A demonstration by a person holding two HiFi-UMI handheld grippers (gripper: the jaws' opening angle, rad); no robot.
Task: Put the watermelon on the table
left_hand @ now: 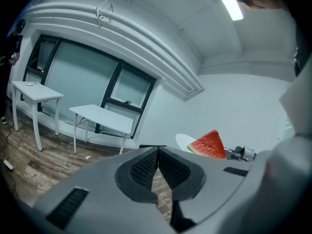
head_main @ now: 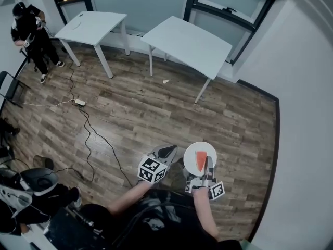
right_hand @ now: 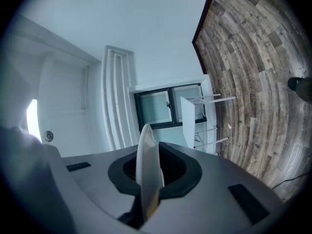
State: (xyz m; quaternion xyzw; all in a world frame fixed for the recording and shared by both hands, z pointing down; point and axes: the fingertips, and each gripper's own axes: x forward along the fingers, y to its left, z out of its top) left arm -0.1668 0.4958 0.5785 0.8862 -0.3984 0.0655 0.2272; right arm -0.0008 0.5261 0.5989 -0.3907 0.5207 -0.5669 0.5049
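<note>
A red watermelon slice (head_main: 201,161) with a green rind lies on a small white plate (head_main: 209,149). My right gripper (head_main: 207,165) is shut on the plate's near rim and carries it above the wooden floor. In the right gripper view the plate (right_hand: 148,167) shows edge-on, pinched between the jaws. My left gripper (head_main: 166,151) hovers just left of the plate, shut and empty. From the left gripper view the watermelon slice (left_hand: 209,145) and the plate (left_hand: 183,140) sit to the right of the closed jaws (left_hand: 157,156).
Two white tables (head_main: 189,39) (head_main: 92,25) stand by the far window wall. A person (head_main: 30,31) stands at the far left. A black cable with a power strip (head_main: 79,102) runs across the floor. A small scrap (head_main: 165,81) lies near the tables. Dark equipment (head_main: 31,184) sits bottom left.
</note>
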